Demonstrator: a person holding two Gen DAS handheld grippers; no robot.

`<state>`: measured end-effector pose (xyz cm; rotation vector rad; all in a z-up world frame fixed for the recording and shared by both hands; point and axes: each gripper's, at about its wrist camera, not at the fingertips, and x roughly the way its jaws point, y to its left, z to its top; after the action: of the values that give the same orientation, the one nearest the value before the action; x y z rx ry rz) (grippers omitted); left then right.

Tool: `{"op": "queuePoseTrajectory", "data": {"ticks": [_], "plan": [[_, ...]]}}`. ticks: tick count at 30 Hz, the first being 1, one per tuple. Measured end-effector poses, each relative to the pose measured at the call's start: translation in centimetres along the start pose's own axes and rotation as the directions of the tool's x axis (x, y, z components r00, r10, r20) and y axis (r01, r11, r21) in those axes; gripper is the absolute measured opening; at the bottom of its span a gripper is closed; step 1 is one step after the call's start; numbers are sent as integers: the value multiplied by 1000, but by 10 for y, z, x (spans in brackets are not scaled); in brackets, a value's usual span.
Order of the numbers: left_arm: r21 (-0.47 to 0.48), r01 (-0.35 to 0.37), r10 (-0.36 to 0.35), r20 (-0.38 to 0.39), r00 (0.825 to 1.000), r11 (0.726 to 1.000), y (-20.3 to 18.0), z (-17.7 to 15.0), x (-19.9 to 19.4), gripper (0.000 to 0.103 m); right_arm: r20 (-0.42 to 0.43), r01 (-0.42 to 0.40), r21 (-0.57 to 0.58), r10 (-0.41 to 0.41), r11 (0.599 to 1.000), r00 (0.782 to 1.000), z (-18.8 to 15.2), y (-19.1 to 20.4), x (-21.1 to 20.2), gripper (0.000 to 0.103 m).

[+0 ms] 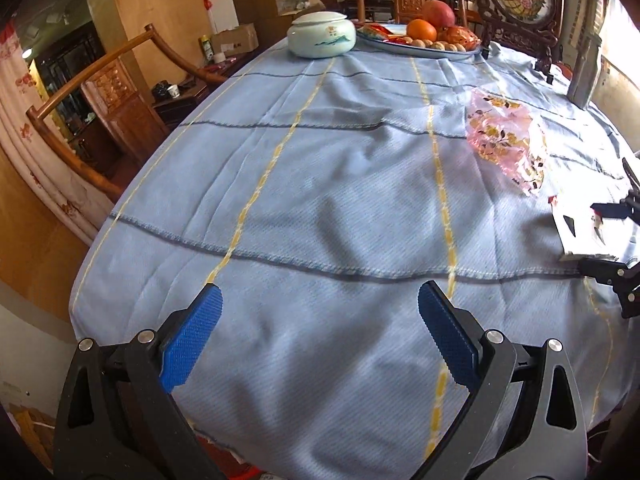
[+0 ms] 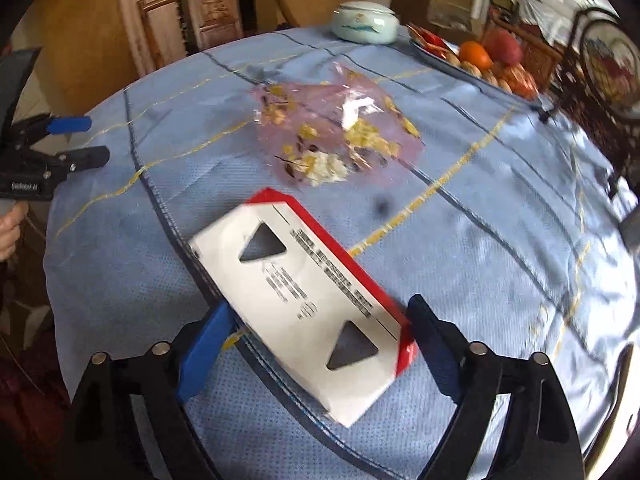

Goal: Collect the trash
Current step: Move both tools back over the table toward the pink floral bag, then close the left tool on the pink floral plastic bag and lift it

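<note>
Between the right gripper's [image 2: 318, 322] spread jaws lies the flat white-and-red carton [image 2: 304, 304], not yet clamped, so closing may skid it over the worktop's blue cloth [image 2: 480, 264], while the left gripper [image 1: 320, 304] hangs with jaws apart, empty, and the pink wrapper [image 2: 336, 132] waits beyond.

A round table under a pale blue tablecloth [image 1: 320, 184] with yellow and dark stripes carries everything. Between the right tongs' [image 2: 316, 344] blue pads, a flat white-and-red carton [image 2: 304, 304] lies on the cloth. Just beyond it, further ahead of those tongs, rests a crumpled pink floral plastic wrapper [image 2: 336, 132]. At the far edge, ahead of the left tongs [image 1: 320, 312], stands a lidded pale green ceramic jar [image 1: 322, 36], with a fruit platter [image 1: 420, 46] beside it on its right.
</note>
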<state>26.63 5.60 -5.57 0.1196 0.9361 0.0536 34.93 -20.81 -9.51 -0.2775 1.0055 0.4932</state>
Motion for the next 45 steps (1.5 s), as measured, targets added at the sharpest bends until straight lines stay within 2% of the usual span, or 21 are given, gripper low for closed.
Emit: {"op": "queuePoseTrajectory", "data": {"ticks": [2,3,5,6,9,10,14,16,18,22,24,27,29,30,35,41,45], "plan": [[16,12,-12,5,1000,1000,-9,7,3,95,-16,37,108,-36,993,999,-8,-8,-6,80],[27,21,-22,9,1000,999,-15,13,5,95,-12,18,155,-16,988,1000,-12,-11,-10,80],[44,33,-33,16,999,998,-25,22,8,95,20,-46,178,44,983,999,-18,-10,-18,81],[52,39,-41,21,999,998,-31,28,10,95,42,-56,165,50,985,998,-18,-9,-21,84],[81,91,-94,30,995,993,-55,51,15,95,128,-11,73,2,997,992,-16,-4,-32,95],[92,104,-107,29,994,990,-62,56,16,95,157,-12,58,3,998,988,-14,-4,-34,96],[136,152,-159,41,986,979,-94,83,23,95,216,-138,75,119,988,969,-8,-13,-30,96],[144,184,-191,34,981,972,-109,96,29,95,204,-155,82,136,984,970,-7,-13,-26,96],[158,208,-215,22,976,965,-123,108,37,95,224,-130,54,114,990,968,-7,-12,-30,96],[195,202,-205,-4,979,960,-148,122,61,95,215,-152,55,137,987,967,-8,-12,-29,97],[181,217,-216,-26,976,959,-149,124,73,95,209,-160,70,142,985,967,-8,-15,-26,97],[136,290,-280,-83,956,947,-146,122,92,95,203,-175,86,154,981,967,-8,-18,-25,97],[140,292,-279,-109,954,946,-145,119,98,92,197,-177,89,157,980,968,-8,-18,-23,97],[143,285,-274,-96,957,948,-144,119,97,90,196,-177,90,156,980,968,-8,-18,-23,97],[129,298,-291,-72,954,946,-138,120,90,63,195,-181,95,160,979,968,-8,-18,-23,97],[114,260,-262,2,965,959,-127,126,78,60,179,-190,104,169,976,969,-6,-20,-18,97],[76,260,-261,11,965,963,-115,130,78,60,170,-188,88,172,978,970,-6,-16,-18,97]]}}
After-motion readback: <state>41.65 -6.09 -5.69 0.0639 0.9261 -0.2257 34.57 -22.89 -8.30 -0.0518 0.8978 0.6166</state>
